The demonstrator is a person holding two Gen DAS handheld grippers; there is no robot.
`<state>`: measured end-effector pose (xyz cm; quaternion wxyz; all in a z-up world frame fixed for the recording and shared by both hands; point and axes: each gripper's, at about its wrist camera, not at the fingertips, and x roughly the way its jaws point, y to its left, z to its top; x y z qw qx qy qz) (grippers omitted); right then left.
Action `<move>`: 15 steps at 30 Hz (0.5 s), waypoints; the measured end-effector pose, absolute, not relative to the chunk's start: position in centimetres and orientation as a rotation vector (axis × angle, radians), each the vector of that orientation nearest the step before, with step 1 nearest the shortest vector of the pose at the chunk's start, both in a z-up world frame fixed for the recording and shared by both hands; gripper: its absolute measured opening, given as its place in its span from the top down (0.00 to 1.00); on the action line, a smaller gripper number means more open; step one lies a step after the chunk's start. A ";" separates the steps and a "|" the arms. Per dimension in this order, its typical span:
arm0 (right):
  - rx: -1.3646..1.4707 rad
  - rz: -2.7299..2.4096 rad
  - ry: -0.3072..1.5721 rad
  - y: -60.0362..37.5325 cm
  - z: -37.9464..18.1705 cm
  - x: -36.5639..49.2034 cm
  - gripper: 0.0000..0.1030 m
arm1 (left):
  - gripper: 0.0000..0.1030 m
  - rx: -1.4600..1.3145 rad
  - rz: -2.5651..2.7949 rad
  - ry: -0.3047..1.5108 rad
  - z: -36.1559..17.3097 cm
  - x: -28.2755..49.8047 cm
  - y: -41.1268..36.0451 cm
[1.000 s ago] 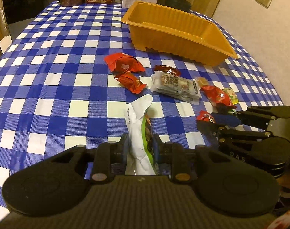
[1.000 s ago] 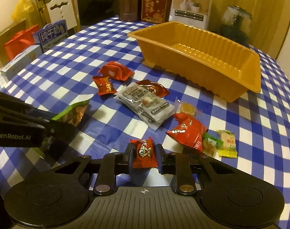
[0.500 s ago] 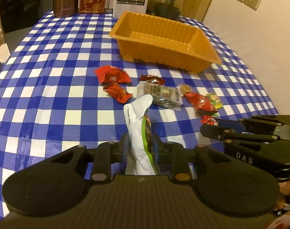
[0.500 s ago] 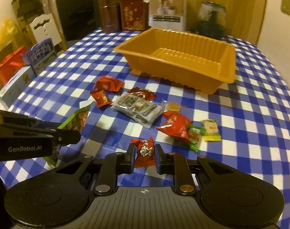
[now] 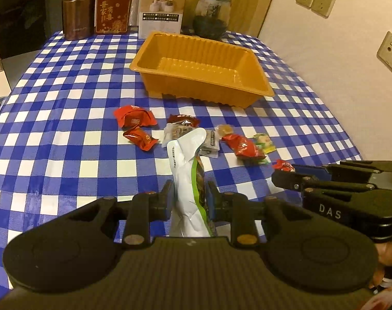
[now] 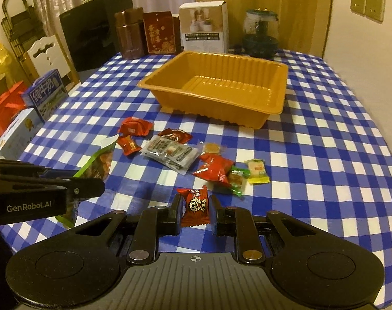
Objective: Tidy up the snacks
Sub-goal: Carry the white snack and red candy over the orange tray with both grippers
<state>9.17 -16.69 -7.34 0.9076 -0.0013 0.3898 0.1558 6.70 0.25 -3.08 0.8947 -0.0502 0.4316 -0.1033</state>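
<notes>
Since the earlier frames both my tongs have risen from the desk [image 5: 66, 118], each with its snack, so the yellow tray [image 5: 203, 69] and the far boxes now show more fully.

My left tongs [image 5: 189, 197] are clenched on a long white pouch [image 5: 188, 160] with a green stripe; its glossy foil is creased and its top curls over toward the loose snacks. My right tongs [image 6: 196, 210] are clenched on a small red candy wrapper [image 6: 196, 205], crinkled, with a printed cartoon figure, held upright between the flat dark pads.

The tray is thin moulded plastic, rectangular, with ribbed walls and a flat rim. It stands empty on the blue and white checked cloth, beyond the snacks and apart from them.

On the cloth between the tongs and the tray lie the other snacks:
- two shiny red packets [image 6: 135, 128] close together at the left
- a clear flat sachet pack [image 6: 170, 153] with a dark red wrapper [image 6: 176, 135] touching its far edge
- a round golden sweet [image 6: 211, 147] in clear film
- a puffed red bag [image 6: 214, 170]
- a green-ended sweet [image 6: 236, 179]
- a pale yellow square one [image 6: 256, 171]

At the far desk edge stand a brown tin [image 6: 130, 36], a red box [image 6: 158, 32], a white carton [image 6: 203, 27] and a glass jar [image 6: 260, 35].
</notes>
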 end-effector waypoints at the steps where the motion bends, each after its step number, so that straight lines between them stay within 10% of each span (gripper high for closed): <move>1: -0.002 0.320 0.803 -16.8 -7.3 9.2 0.79 | 0.78 -0.101 -0.215 0.892 -2.9 6.7 0.2; 15: 0.011 0.289 0.780 -17.9 -6.2 10.4 0.79 | 0.78 -0.071 -0.242 0.853 -1.3 8.9 -0.9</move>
